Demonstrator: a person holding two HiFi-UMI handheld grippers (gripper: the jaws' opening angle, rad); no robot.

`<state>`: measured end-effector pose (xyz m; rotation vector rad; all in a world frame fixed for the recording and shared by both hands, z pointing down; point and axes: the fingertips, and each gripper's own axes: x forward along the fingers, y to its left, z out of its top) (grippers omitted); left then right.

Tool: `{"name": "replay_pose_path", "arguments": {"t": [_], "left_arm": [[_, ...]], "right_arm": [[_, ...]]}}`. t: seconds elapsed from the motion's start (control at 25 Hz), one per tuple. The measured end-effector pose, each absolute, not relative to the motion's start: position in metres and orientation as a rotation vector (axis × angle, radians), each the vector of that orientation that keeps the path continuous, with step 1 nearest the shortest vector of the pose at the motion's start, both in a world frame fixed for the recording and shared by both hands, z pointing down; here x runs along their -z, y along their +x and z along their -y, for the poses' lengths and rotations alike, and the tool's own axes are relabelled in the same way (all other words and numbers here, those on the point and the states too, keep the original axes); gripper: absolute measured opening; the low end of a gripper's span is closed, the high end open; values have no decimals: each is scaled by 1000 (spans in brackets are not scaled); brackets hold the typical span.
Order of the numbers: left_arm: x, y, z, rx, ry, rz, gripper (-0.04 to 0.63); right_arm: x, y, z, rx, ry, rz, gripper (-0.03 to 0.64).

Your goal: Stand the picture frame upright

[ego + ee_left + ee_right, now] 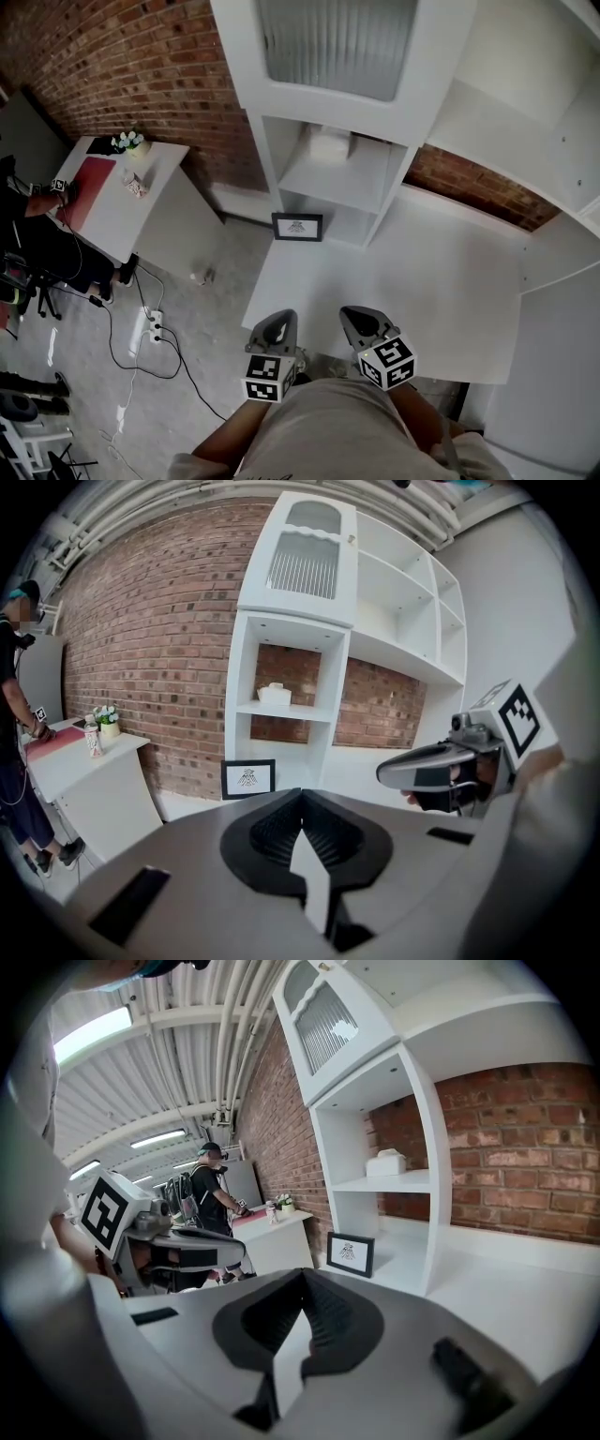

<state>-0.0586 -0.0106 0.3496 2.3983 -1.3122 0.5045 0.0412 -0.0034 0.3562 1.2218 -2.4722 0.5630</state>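
Observation:
A black picture frame (297,227) with a white print stands upright at the far left of the white table (450,281), against the foot of the shelf unit. It also shows in the left gripper view (247,779) and the right gripper view (350,1253). My left gripper (279,319) and right gripper (356,316) hover side by side over the table's near edge, well short of the frame. Both are shut with nothing between the jaws. From the left gripper (301,794) I see the right one (441,766) beside it, and from the right gripper (302,1274) the left one (187,1246).
A white shelf unit (337,178) rises behind the frame, with a white box (328,145) on its shelf. To the left stand a side table (112,202) with flowers and a person (28,225). Cables and a power strip (150,328) lie on the floor.

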Motion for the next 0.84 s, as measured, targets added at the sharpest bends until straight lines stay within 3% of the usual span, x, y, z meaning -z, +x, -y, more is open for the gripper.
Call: {"name": "replay_pose_path", "arguments": {"t": [0.84], "left_arm": [[-350,-60,1,-475,2390,1300,15]], "right_arm": [[-355,29,-2,-550,1204,2493,28]]}}
